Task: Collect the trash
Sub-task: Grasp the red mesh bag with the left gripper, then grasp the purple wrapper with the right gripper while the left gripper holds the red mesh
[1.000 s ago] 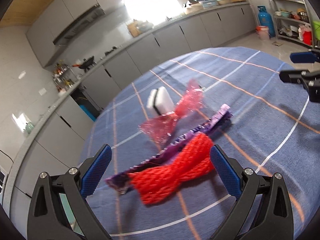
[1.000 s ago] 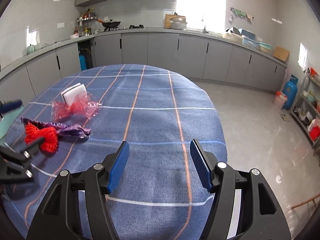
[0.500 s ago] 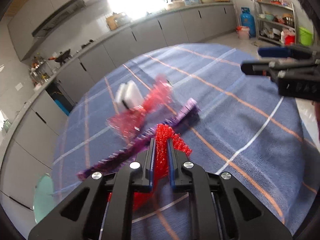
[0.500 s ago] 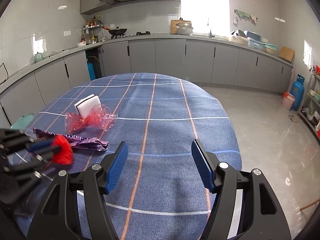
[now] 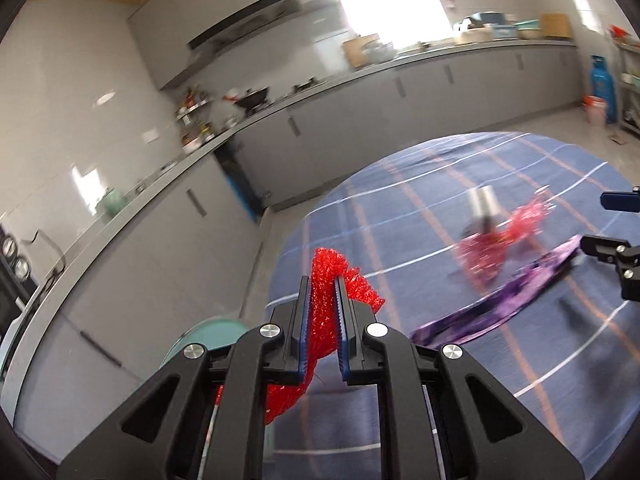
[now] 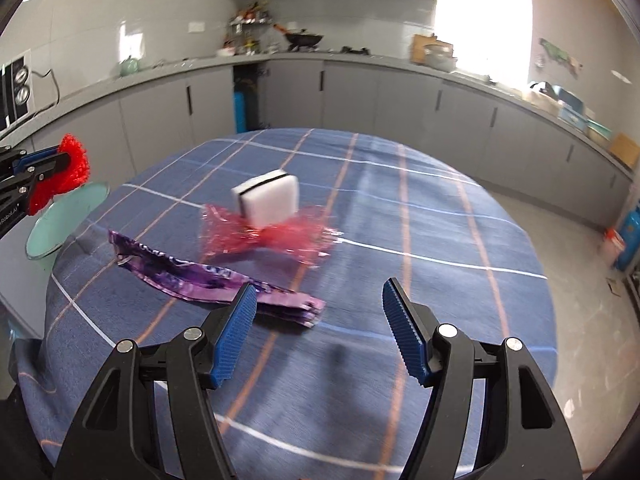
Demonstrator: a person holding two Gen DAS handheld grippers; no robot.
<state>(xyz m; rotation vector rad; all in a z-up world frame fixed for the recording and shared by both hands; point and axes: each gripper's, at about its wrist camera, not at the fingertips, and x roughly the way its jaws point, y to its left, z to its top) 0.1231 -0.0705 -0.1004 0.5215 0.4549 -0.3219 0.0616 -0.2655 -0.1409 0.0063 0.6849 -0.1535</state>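
Four loose items in all: 1 red mesh net (image 5: 325,280), 1 purple wrapper (image 6: 208,280), 1 pink cellophane piece (image 6: 272,236), 1 white sponge block w/ a black stripe (image 6: 267,197). Left gripper (image 5: 322,312) has its jaws clamped on the red net, held up in the air off the left edge of the desk (image 6: 440,240), above a pale green round bin (image 6: 64,220) standing just beside that edge. The other 3 items lie on the blue plaid cloth, left-centre; sponge touches the far side of the cellophane, wrapper lies nearer, apart from both. Right gripper (image 6: 318,324) hovers w/ jaws wide apart, nothing between them, its left pad over the near end of the wrapper. Right half and near part of the desk are bare cloth; floor open on the far right. Wrapper has pale print but too blurred to read; partial lettering on the left gripper body in the right wrist view, not legible.
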